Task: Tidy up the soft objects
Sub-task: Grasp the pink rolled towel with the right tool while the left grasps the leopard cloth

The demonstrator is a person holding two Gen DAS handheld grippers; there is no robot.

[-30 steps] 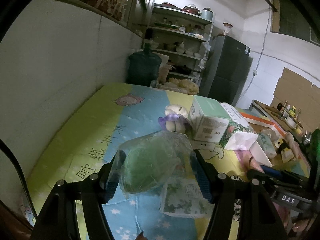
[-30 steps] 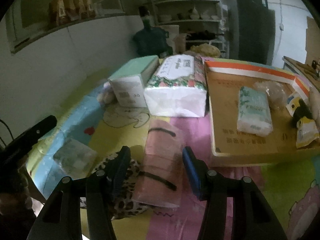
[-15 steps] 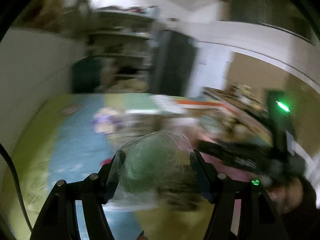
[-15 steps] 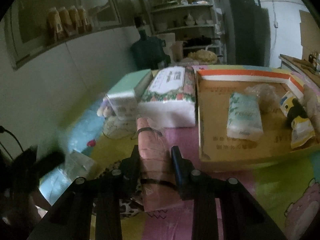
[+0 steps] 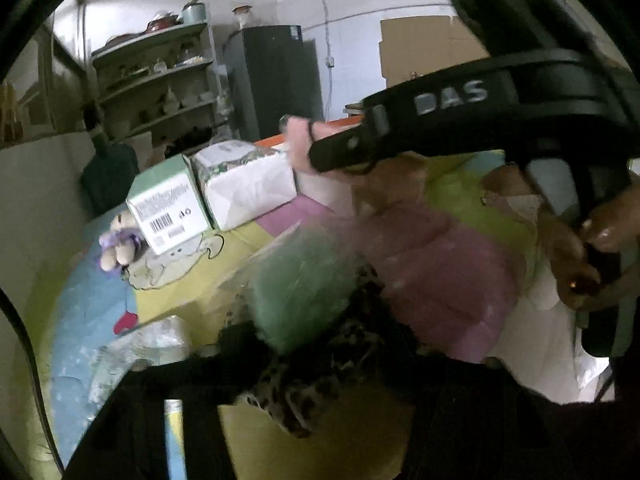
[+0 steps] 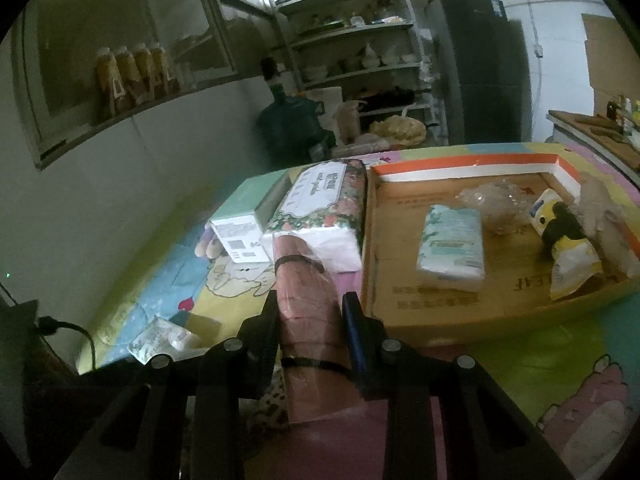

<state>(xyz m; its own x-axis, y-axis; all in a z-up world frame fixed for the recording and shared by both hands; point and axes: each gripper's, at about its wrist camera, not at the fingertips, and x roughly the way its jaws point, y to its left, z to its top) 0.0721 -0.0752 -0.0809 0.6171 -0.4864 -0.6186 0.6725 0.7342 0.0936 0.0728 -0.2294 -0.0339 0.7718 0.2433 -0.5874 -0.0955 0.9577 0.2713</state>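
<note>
In the right wrist view my right gripper (image 6: 310, 300) is shut on a pink roll (image 6: 300, 272) wrapped in clear film with black bands, and holds it just above the cartoon mat (image 6: 560, 344). The left wrist view is blurred. In it my left gripper (image 5: 312, 332) is tilted, and its jaws are closing on a green soft thing in a clear bag (image 5: 304, 284) that sits between them, over a leopard-print cloth (image 5: 320, 376). The right gripper's black body (image 5: 448, 96) crosses the top of that view, with a hand (image 5: 592, 248) on its handle.
A cardboard tray (image 6: 460, 316) to the right holds a tissue pack (image 6: 450, 240), a crumpled bag (image 6: 496, 200) and a yellow packet (image 6: 572, 260). A floral tissue block (image 6: 320, 200), a green box (image 6: 248, 208) and a small plush (image 5: 116, 240) stand behind. A small tissue pack (image 6: 160, 340) lies to the left.
My left gripper swung right and rolled with the green bag, ending over the leopard cloth beside the right gripper. My right gripper shut on the pink roll and raised it slightly.
</note>
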